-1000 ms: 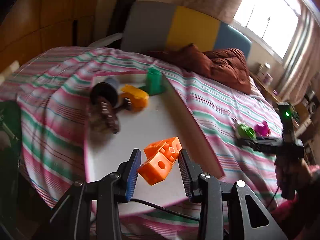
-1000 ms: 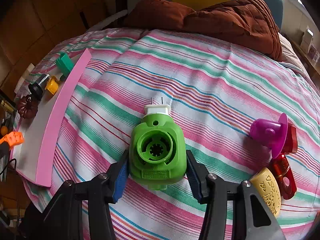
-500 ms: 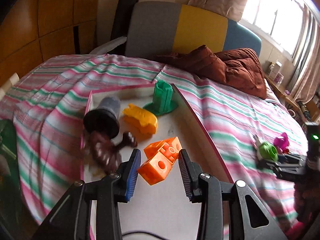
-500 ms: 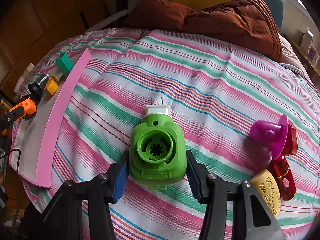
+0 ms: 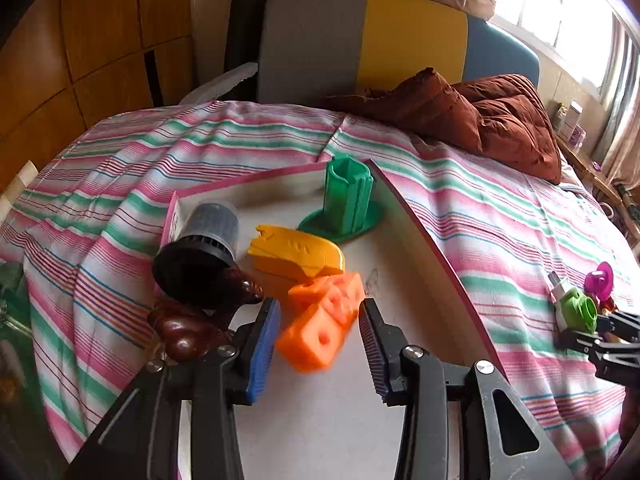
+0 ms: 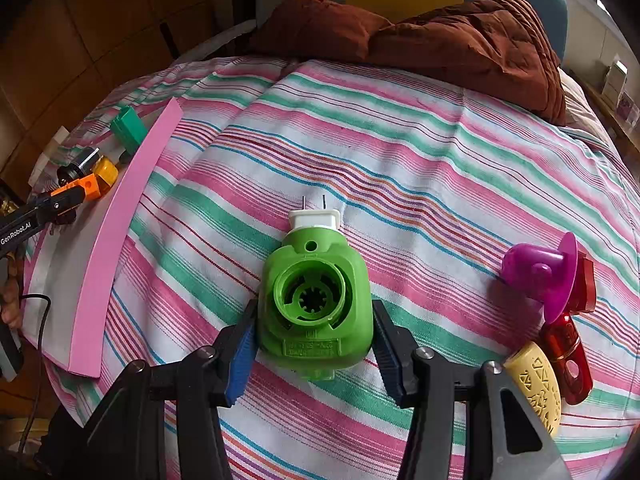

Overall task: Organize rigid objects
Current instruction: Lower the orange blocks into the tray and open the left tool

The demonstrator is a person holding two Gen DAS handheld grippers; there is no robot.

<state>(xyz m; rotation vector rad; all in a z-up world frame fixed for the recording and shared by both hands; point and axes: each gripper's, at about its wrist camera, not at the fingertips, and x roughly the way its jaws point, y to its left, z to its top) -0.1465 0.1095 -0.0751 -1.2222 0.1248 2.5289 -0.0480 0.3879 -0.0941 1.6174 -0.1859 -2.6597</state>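
Observation:
My left gripper (image 5: 318, 336) is shut on an orange block piece (image 5: 320, 330) and holds it low over the pink-edged white tray (image 5: 424, 248). In the tray lie a yellow piece (image 5: 296, 254), a green cylinder on a base (image 5: 346, 206), a black-and-grey cap (image 5: 200, 252) and a dark brown piece (image 5: 188, 328). My right gripper (image 6: 312, 344) has its fingers around a green plug-in device (image 6: 314, 300) lying on the striped bedspread; the jaws sit at its sides. The left gripper and orange piece also show in the right wrist view (image 6: 86, 190).
A magenta cap (image 6: 540, 276), a red piece (image 6: 568, 344) and a yellow perforated piece (image 6: 534, 384) lie right of the green device. A brown quilt (image 6: 440, 36) is bunched at the bed's head. The tray's pink wall (image 6: 120, 240) stands to the left.
My left gripper has carried the orange piece forward over the tray, up to the yellow and brown pieces. The right gripper and green device have not moved.

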